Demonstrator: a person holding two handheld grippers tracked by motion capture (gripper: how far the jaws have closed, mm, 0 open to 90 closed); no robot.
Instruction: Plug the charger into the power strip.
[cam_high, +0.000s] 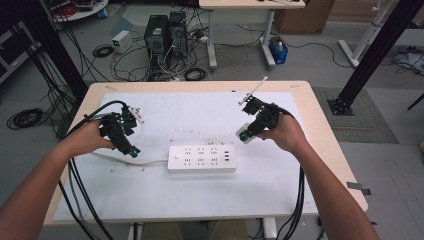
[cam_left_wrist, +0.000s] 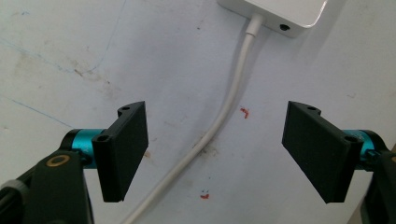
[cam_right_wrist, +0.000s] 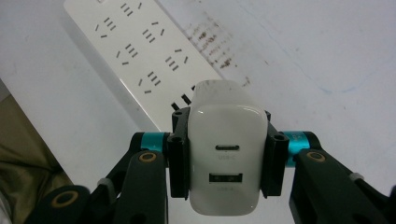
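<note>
A white power strip (cam_high: 201, 158) (cam_right_wrist: 140, 56) lies in the middle of the white mat, and its end (cam_left_wrist: 275, 11) shows at the top of the left gripper view. Its white cable (cam_high: 125, 159) (cam_left_wrist: 219, 121) runs off to the left. My right gripper (cam_high: 247, 134) (cam_right_wrist: 226, 154) is shut on a white USB charger (cam_high: 246, 135) (cam_right_wrist: 226, 158), held above the mat just right of the strip. The charger's two ports face the camera in the right gripper view. My left gripper (cam_high: 131, 150) (cam_left_wrist: 215, 154) stands open, its jaws on either side of the cable without touching it.
The white mat (cam_high: 200, 200) covers most of the wooden table (cam_high: 330, 150). Small red and dark marks (cam_left_wrist: 244, 111) dot the mat. Black cables trail from both grippers off the table's near edge. Computers and cables sit on the floor beyond the table.
</note>
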